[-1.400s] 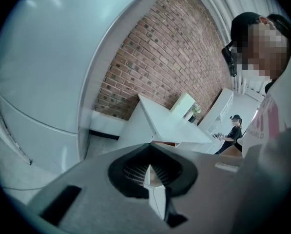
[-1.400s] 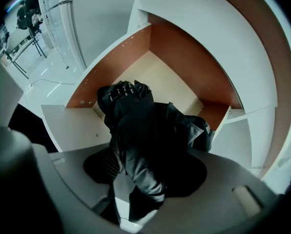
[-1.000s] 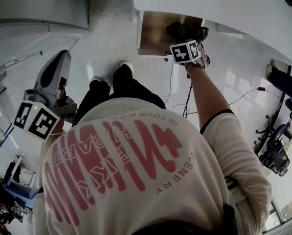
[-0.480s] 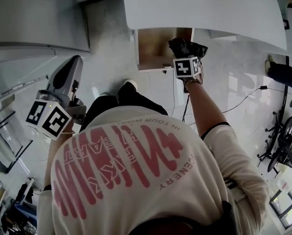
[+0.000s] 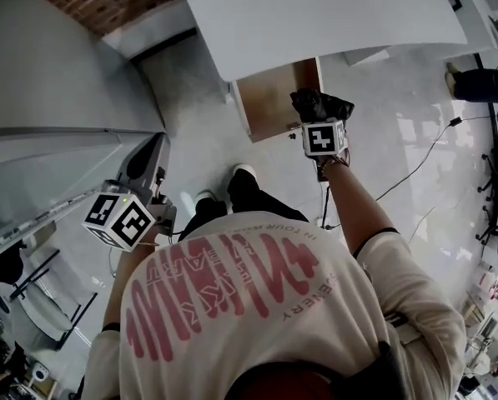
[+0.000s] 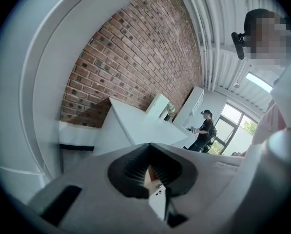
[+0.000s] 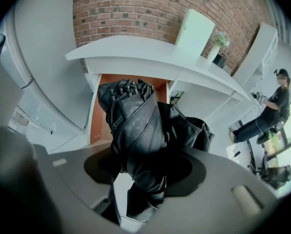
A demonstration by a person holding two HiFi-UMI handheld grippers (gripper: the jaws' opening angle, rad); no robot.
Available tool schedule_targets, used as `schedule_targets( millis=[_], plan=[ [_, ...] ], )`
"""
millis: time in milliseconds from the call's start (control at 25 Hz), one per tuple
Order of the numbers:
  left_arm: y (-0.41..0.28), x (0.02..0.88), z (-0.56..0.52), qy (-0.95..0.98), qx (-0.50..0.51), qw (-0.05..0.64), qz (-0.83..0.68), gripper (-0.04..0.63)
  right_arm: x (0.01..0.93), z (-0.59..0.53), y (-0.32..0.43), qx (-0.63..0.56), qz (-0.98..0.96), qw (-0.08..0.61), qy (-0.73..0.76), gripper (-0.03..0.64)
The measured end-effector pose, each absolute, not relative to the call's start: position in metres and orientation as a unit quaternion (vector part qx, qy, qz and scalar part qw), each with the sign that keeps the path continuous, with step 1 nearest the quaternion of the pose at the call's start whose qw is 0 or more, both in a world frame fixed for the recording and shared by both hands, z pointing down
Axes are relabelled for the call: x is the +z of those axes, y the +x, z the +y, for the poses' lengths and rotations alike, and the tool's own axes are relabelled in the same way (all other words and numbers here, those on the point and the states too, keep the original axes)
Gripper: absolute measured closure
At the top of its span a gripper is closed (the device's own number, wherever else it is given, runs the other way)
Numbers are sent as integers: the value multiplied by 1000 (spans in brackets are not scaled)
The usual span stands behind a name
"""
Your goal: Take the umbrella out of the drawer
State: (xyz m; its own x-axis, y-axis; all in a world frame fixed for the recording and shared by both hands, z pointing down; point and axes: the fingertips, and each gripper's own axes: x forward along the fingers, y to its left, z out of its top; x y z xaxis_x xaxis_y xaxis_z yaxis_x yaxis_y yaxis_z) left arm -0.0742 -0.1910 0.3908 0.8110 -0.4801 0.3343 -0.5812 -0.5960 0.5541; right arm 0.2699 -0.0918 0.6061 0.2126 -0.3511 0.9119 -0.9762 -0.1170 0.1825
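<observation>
Umbrella: a black folded umbrella (image 7: 135, 126), its fabric bunched and creased, is held in the right gripper. In the head view the umbrella (image 5: 319, 105) shows over the right front corner of the open drawer. Whether its far end is clear of the drawer's rim I cannot tell.

Right gripper: the right gripper (image 7: 145, 172) points steeply down. Its jaws stand partly apart and are clamped on the umbrella's bundled body, which fills the gap between them. Its marker cube (image 5: 324, 137) sits just behind the umbrella, on the person's outstretched arm.

Drawer: the drawer (image 5: 269, 102) is pulled out from under the desk, and its brown inside is bare where it shows (image 7: 95, 116).

Desk: a white top (image 5: 315, 15) overhangs the drawer. In the right gripper view a white upright panel (image 7: 194, 30) and a small plant (image 7: 221, 40) stand on it.

Left gripper: the left gripper (image 5: 144, 161) is held out well to the left of the drawer, away from the umbrella. Its jaws (image 6: 152, 172) are together with nothing between them. Its marker cube (image 5: 119, 221) is beside the person's shirt.

Person: wears a pale shirt with red print (image 5: 232, 298) and stands on a glossy white floor (image 5: 198, 140), facing the drawer.

Surroundings: a brick wall (image 7: 150, 9) rises behind the desk. A cable (image 5: 415, 173) lies on the floor to the right. Another person (image 7: 272, 111) sits at the far right.
</observation>
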Motion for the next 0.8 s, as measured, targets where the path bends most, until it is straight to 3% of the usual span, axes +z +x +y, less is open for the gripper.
schedule_targets(
  millis=[440, 800],
  plan=[
    [-95, 347, -198, 920, 46, 297, -250, 592, 545, -72, 214, 374, -499, 323, 712, 368],
    [-104, 329, -187, 935, 38, 286, -204, 592, 506, -56, 177, 416, -466, 197, 756, 368]
  ],
)
